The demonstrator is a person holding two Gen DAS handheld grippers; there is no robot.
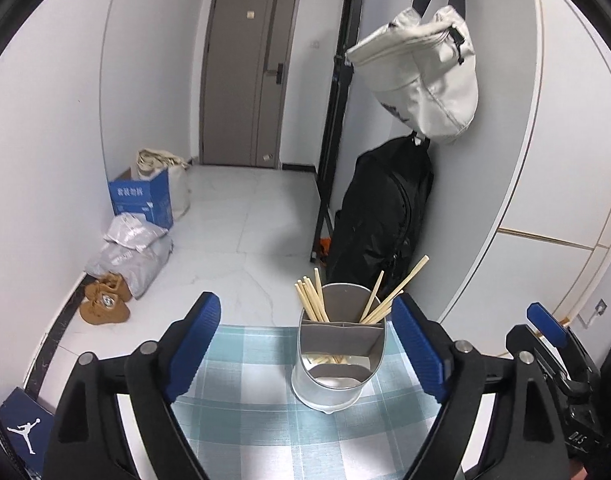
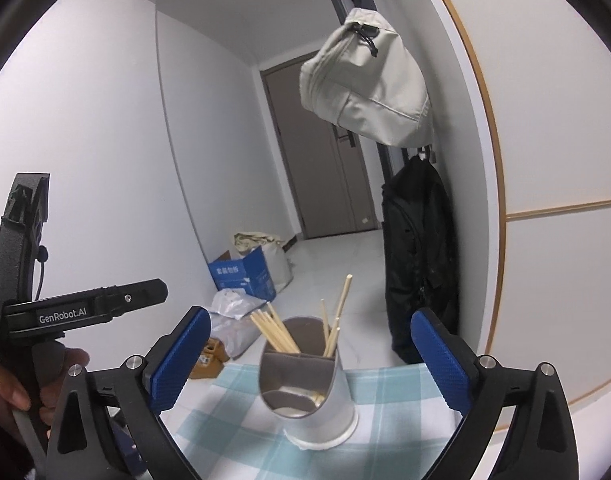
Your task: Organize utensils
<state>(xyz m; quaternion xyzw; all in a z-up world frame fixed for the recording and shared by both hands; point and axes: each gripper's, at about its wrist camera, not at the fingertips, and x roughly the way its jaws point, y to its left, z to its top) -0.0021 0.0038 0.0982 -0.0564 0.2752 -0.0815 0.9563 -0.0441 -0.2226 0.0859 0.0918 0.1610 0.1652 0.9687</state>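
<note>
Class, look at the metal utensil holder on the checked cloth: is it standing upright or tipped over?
Upright. The utensil holder stands on its base on the checked cloth, and the chopsticks stick up out of its top.

This is a home, seen at its entrance hallway. A grey-brown front door [image 1: 247,76] with an electronic lock closes the far end of a narrow passage with plain white walls and a glossy pale tiled floor [image 1: 241,220]. A cream shoulder bag [image 1: 421,72] and a black backpack [image 1: 385,208] hang on the right wall. Along the left wall sit a blue cardboard box [image 1: 143,198], grey parcel bags [image 1: 133,252] and tan shoes [image 1: 105,304]. Nearest, a checked blue tablecloth [image 1: 245,392] covers a table.
</note>
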